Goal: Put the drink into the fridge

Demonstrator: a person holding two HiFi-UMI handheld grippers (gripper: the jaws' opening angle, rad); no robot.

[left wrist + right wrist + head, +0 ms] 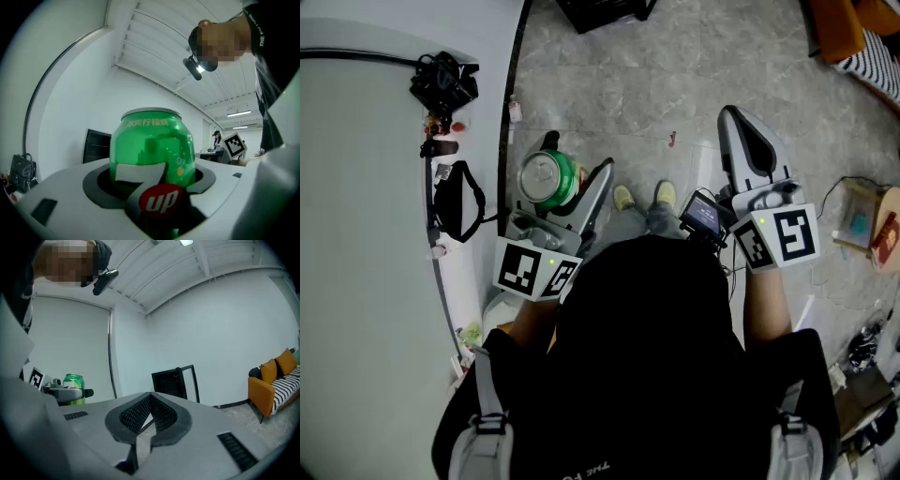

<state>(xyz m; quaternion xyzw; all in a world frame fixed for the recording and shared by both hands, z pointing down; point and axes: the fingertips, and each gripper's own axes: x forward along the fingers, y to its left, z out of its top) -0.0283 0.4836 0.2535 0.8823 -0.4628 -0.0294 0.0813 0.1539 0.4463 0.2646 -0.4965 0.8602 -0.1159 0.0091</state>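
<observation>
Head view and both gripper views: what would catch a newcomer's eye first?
The bright green can stands out most, clamped in the left claw at the head view's left. The right claw is shut and empty. An orange sofa stands at the far right of the right gripper view.

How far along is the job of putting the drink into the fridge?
Done: the green can is picked up, clamped in the left gripper. In hand: it is held upright above the floor. Left: it is in no fridge yet; the dark cabinet by the wall may be one. The right gripper is shut, empty.
</observation>
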